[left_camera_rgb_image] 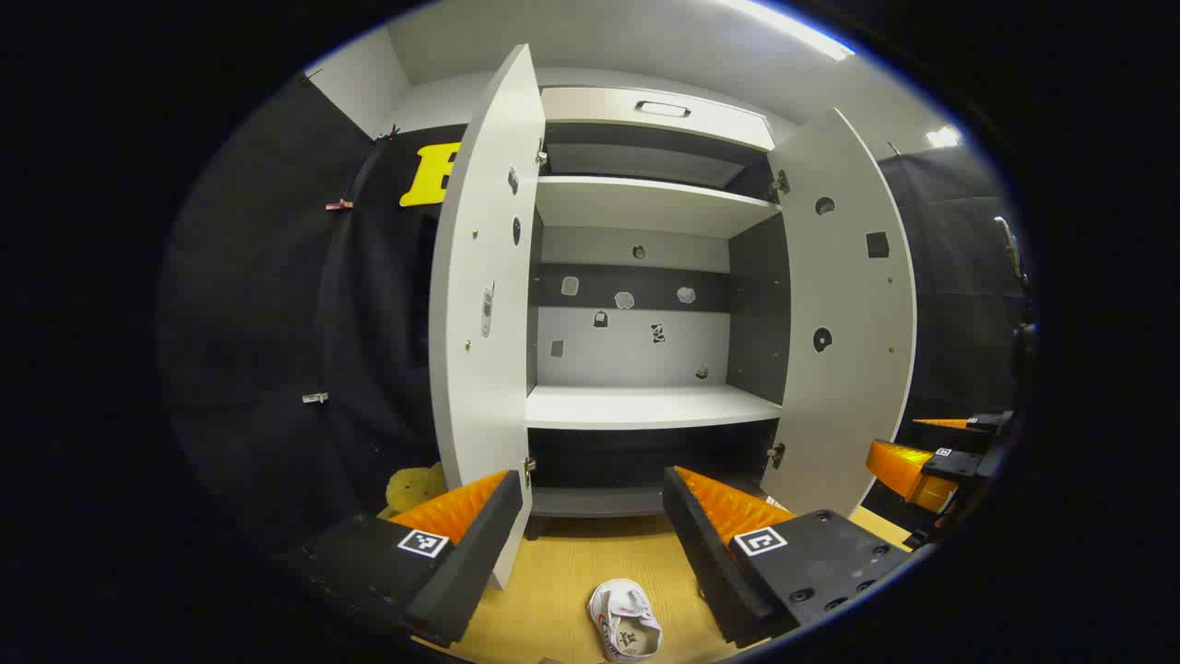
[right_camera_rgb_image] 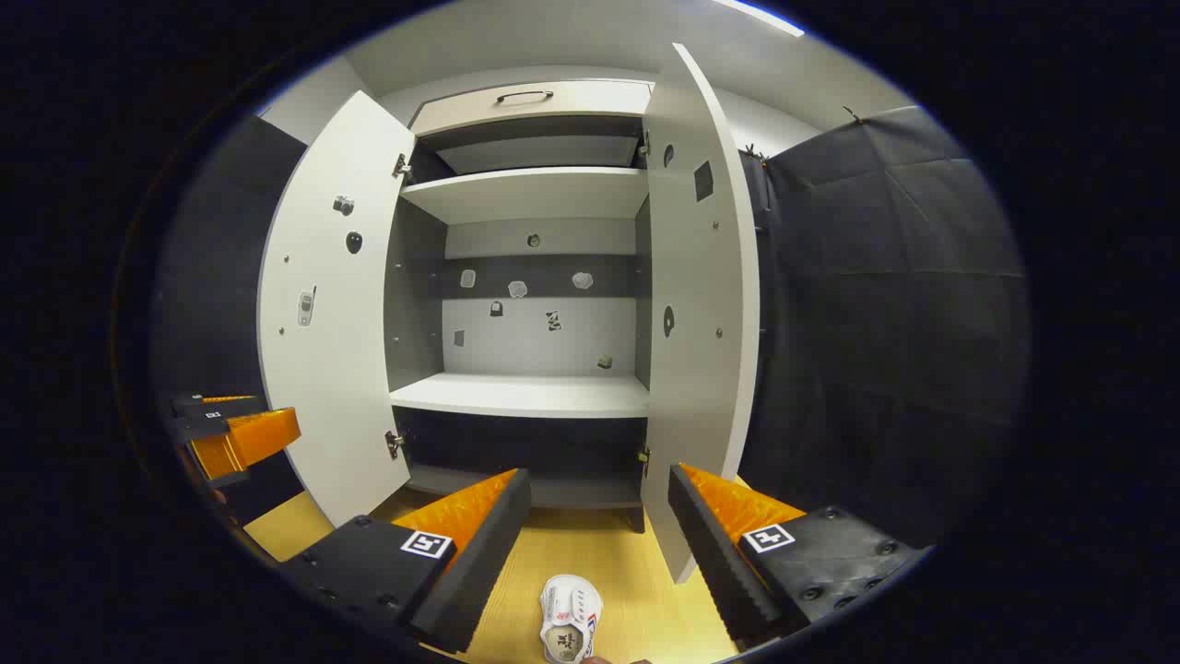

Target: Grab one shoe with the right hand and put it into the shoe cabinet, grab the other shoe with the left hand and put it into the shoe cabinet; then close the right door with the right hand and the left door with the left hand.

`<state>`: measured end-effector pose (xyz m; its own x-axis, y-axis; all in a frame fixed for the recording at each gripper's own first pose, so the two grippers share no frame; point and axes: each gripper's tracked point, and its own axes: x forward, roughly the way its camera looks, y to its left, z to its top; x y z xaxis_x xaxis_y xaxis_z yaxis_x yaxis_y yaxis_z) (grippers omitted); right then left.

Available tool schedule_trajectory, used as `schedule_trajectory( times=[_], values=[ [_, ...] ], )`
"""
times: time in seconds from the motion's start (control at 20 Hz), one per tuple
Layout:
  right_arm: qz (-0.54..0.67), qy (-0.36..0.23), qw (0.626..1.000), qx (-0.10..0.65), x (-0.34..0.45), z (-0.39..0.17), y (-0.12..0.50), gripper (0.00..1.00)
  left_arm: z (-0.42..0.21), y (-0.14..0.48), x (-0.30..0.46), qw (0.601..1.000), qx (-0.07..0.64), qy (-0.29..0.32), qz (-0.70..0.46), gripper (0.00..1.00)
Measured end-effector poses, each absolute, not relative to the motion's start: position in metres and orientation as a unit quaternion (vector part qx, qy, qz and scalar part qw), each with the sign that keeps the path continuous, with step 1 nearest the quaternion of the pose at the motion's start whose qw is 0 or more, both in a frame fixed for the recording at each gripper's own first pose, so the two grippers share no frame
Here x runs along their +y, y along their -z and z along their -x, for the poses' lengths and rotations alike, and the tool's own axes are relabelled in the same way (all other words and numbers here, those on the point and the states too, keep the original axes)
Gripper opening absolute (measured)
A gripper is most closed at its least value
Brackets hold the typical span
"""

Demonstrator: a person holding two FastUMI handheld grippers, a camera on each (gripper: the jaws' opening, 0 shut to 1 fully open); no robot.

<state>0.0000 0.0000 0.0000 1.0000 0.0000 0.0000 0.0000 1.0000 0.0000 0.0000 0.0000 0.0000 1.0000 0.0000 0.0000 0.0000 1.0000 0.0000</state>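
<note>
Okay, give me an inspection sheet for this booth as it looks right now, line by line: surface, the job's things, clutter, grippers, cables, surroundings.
Surface: light wood-grain floor in front of the cabinet, bare apart from shoes.
Job's things: tall white shoe cabinet with both doors swung open, shelves bare; small white shoe on the floor ahead of the left gripper; white shoe on the floor ahead of the right gripper. Whether these are two shoes or one, cannot tell.
Clutter: yellow soft object low beside the left door.
Grippers: left gripper open, holding nothing; right gripper open, holding nothing.
Cables: nothing seen.
Surroundings: black cloth wall on both sides, ceiling strip light.
</note>
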Motion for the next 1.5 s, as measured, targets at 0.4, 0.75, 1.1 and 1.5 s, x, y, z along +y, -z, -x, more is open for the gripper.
schedule_trajectory(
  times=[0.4,0.75,1.1,1.5],
  values=[
    [0.013,0.008,1.0,0.009,0.023,0.013,0.006,0.98,0.009,0.013,0.025,1.0,0.014,0.012,-0.003,0.96],
    [0.007,0.024,1.0,0.019,0.035,0.014,0.011,0.98,0.012,0.014,0.029,0.999,0.02,0.034,-0.017,0.96],
    [0.0,0.056,0.998,0.026,0.04,0.016,0.009,0.98,0.013,0.011,0.026,0.997,0.012,0.073,-0.03,0.96],
    [-0.002,0.028,0.997,0.071,0.056,0.015,0.036,0.98,0.005,0.025,0.028,0.997,0.028,0.074,-0.008,0.96]
  ],
)
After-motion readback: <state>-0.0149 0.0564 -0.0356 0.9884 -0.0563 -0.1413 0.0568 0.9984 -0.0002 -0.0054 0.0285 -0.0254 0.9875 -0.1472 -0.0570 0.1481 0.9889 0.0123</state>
